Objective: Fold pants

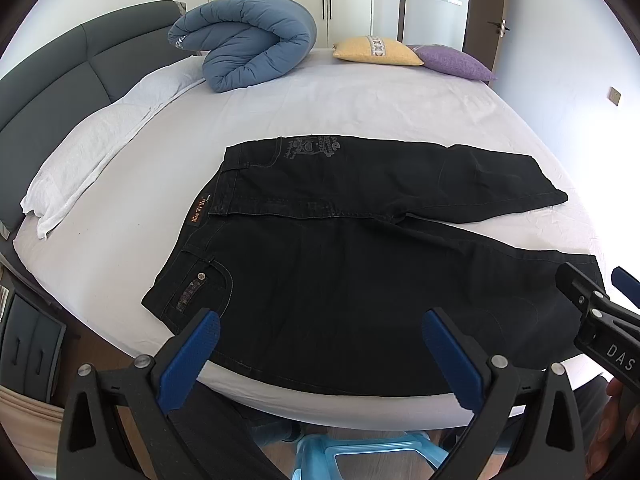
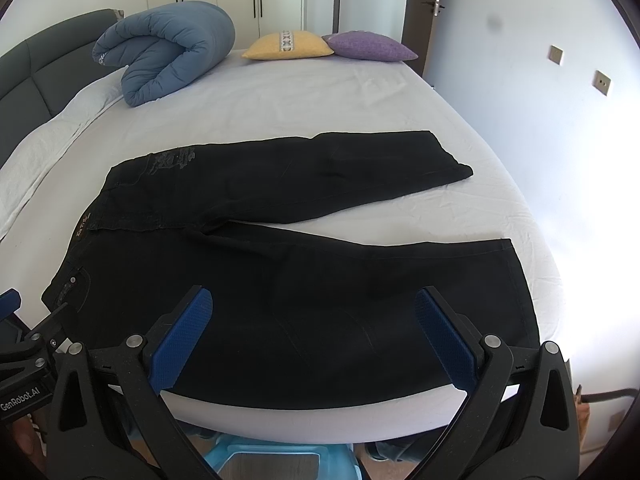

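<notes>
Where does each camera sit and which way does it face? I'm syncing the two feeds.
Left wrist: on the left gripper, at the near bed edge, facing the pants waistband end; the right gripper shows at right.
Right wrist: on the right gripper, facing the leg end; the left gripper shows at left.
Shared: pants, blue duvet, both cushions.

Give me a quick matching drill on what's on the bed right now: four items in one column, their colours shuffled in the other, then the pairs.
Items:
1. pants
2. rolled duvet
3. cushion next to the duvet
4. cushion nearest the door

Colours:
A. purple
B. black
C. yellow
D. blue

Pairs: 1-B, 2-D, 3-C, 4-A
</notes>
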`<state>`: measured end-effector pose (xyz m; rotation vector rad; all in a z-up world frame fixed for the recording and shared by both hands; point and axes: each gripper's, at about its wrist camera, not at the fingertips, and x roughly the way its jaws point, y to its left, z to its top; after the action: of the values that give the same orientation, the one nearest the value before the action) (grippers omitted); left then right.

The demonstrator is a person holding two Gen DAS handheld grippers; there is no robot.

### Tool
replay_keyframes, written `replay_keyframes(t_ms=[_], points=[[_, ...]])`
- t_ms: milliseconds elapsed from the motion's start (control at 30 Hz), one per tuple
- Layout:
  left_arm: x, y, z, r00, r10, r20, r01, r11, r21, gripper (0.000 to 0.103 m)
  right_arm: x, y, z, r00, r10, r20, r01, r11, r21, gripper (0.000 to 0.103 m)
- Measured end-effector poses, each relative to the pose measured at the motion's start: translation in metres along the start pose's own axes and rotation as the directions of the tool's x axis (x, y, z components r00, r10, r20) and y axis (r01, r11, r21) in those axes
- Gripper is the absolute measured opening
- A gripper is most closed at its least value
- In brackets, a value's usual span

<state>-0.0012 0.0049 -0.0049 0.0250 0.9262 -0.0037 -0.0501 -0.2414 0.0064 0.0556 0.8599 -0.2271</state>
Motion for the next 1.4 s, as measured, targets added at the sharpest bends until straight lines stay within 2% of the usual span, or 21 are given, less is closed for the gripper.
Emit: replay_keyframes(t_ms=[1400], points=[[0.0022, 0.0, -0.0035, 1.0, 0.005, -0.009, -0.005, 1.0, -0.003, 0.103, -0.0002, 0.0027, -0.0027, 1.0, 0.003, -0.005, -0.003, 1.0, -0.003, 0.103]])
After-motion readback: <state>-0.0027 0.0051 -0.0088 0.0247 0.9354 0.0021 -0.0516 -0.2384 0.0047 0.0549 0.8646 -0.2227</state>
